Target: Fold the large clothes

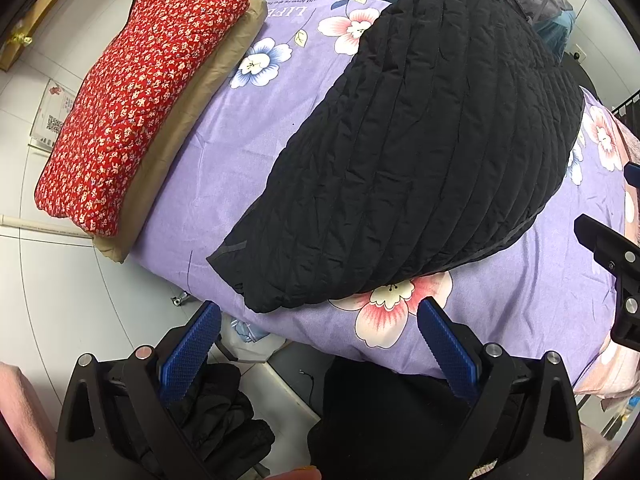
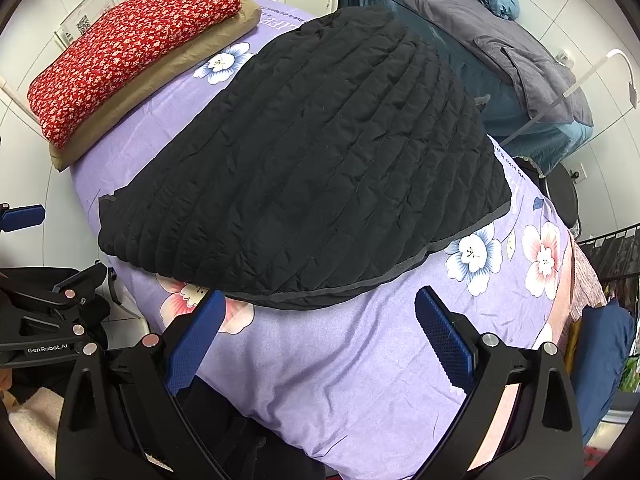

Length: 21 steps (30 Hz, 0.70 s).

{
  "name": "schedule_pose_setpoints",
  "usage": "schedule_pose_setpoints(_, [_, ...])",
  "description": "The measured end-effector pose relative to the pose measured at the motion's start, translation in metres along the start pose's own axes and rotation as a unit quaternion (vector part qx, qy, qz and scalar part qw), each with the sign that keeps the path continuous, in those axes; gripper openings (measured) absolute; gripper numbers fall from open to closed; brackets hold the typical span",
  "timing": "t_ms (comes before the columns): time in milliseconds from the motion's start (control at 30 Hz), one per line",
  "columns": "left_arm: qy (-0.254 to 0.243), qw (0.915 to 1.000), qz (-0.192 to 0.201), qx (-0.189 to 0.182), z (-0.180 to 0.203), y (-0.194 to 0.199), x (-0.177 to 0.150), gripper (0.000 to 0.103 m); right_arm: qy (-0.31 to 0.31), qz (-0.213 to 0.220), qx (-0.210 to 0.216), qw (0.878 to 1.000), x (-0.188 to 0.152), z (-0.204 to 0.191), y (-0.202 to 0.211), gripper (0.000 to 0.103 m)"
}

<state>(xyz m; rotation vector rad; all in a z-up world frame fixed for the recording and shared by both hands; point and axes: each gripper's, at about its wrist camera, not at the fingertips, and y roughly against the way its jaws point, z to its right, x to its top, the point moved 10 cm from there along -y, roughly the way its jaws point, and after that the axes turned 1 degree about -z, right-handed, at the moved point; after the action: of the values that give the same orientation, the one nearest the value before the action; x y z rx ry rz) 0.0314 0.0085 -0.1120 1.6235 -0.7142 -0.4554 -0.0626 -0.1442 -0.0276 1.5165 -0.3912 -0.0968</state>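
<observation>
Quilted black jacket [image 1: 420,152] lies folded flat on the purple flowered bedsheet [image 1: 248,132], covering most of the middle of it. Beyond the jacket's far left edge, a red floral folded cloth [image 1: 132,92] sits stacked on a tan folded cloth [image 1: 192,120], well apart from the jacket. The left gripper [image 1: 318,344] hovers just off the jacket's near corner, its blue pads spread wide and holding nothing. The right gripper [image 2: 316,336] hangs by the jacket's near hem, also spread wide and empty, not touching the fabric. Past the jacket's far side sits a grey-blue heap of bedding [image 2: 500,40].
</observation>
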Motion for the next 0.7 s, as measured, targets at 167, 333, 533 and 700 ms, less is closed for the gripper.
schedule_pose_setpoints(167, [0.000,1.0000,0.000,0.000,-0.0003,0.0000,-0.0004,0.097,0.001,0.000,-0.001,1.000,-0.0002,-0.0006,0.0007,0.094])
schedule_pose_setpoints(333, [0.000,1.0000,0.000,0.000,0.0002,-0.0002,-0.0006,0.097,0.002,0.000,-0.002,1.000,-0.0006,-0.0013,0.0011,0.094])
schedule_pose_setpoints(533, [-0.001,1.0000,-0.002,-0.002,0.0000,-0.0015,-0.0017,0.097,0.003,-0.001,-0.002,1.000,-0.0002,-0.0022,0.0006,0.094])
schedule_pose_setpoints(700, [-0.002,1.0000,-0.005,-0.004,-0.0007,-0.0041,-0.0017,0.097,0.003,-0.002,-0.002,1.000,0.0003,-0.0027,-0.0005,0.094])
